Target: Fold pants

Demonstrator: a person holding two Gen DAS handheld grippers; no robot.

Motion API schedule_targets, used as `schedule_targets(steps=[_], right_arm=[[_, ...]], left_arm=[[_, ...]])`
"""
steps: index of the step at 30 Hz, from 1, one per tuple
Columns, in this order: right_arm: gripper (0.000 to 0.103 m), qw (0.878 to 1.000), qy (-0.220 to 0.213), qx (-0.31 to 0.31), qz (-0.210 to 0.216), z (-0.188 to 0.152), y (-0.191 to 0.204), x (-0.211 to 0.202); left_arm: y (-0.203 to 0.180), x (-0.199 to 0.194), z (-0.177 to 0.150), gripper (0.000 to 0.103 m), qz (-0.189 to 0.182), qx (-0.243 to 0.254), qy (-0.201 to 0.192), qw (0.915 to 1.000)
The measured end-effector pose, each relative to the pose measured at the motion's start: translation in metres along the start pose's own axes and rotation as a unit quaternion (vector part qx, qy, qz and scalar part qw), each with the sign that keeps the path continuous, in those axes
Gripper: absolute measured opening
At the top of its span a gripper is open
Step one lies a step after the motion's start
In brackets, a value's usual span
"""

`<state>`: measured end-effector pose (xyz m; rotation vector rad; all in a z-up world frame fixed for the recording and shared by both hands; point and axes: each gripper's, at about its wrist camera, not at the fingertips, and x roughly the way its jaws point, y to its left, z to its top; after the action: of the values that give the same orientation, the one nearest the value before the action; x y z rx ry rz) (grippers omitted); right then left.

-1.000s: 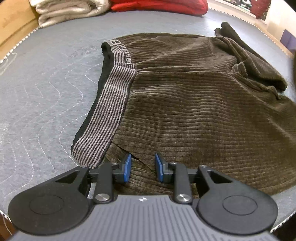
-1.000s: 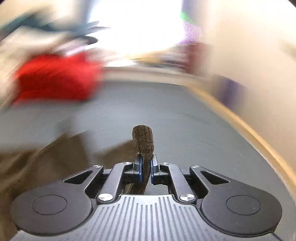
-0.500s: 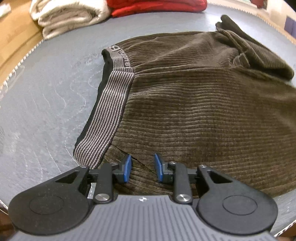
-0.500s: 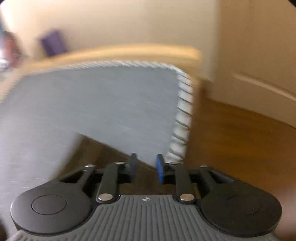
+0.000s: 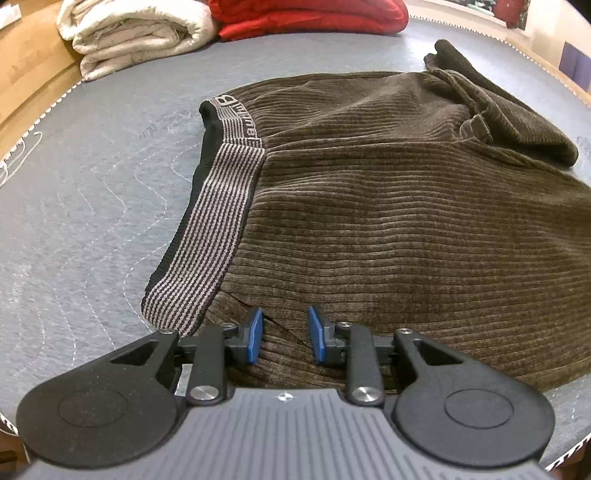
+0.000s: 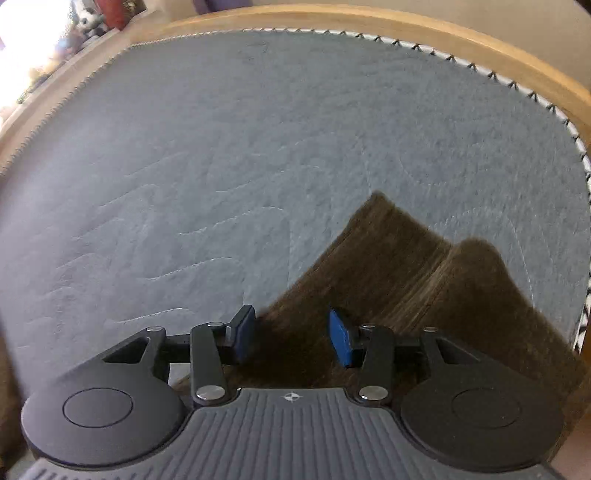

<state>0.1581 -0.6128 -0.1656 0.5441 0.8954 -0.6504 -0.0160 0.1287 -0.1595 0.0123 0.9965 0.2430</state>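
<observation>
Brown corduroy pants (image 5: 388, 221) lie spread on the grey quilted surface (image 5: 92, 221), with a striped grey waistband (image 5: 210, 229) along their left side. My left gripper (image 5: 284, 336) is open, low over the near edge of the pants just right of the waistband. A bunched leg part (image 5: 498, 107) lies at the far right. In the right wrist view, my right gripper (image 6: 291, 336) is open above the two brown leg ends (image 6: 399, 273), which lie flat on the grey surface (image 6: 221, 166).
A folded white blanket (image 5: 140, 37) and a folded red garment (image 5: 310, 14) sit at the far edge. A wooden rim (image 6: 369, 22) borders the surface, with its stitched edge (image 6: 576, 140) close to the leg ends on the right.
My right gripper let go of the brown fabric it pinched, opened, and swung round over the leg ends. My left gripper stayed open at the waist end; its view shifted slightly.
</observation>
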Motion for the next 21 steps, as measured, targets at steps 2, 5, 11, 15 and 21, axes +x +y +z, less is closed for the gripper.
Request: schedule_targets(steps=[2,5,11,15,21], right_arm=[[0.006,0.999,-0.007,0.013,-0.043,0.006,0.014,0.005],[0.004,0.997,-0.038,0.034,-0.058,0.015,0.027,0.006],[0.007,0.992,-0.095,0.049,-0.059,0.032,0.049,-0.003],[0.012,0.995,-0.092,-0.006,-0.043,0.027,0.058,-0.009],[0.053,0.985,-0.167,-0.003,-0.045,0.026,0.012,-0.061]], left_arm=[[0.002,0.0,-0.001,0.032,-0.005,-0.006,-0.002,1.0],[0.0,-0.001,-0.002,0.032,-0.003,-0.009,-0.006,0.9999],[-0.004,-0.002,-0.005,0.032,0.006,-0.004,-0.016,0.9998],[0.0,-0.001,-0.004,0.032,-0.002,-0.012,-0.016,0.9998],[-0.002,-0.003,-0.003,0.032,0.007,-0.018,-0.009,0.9998]])
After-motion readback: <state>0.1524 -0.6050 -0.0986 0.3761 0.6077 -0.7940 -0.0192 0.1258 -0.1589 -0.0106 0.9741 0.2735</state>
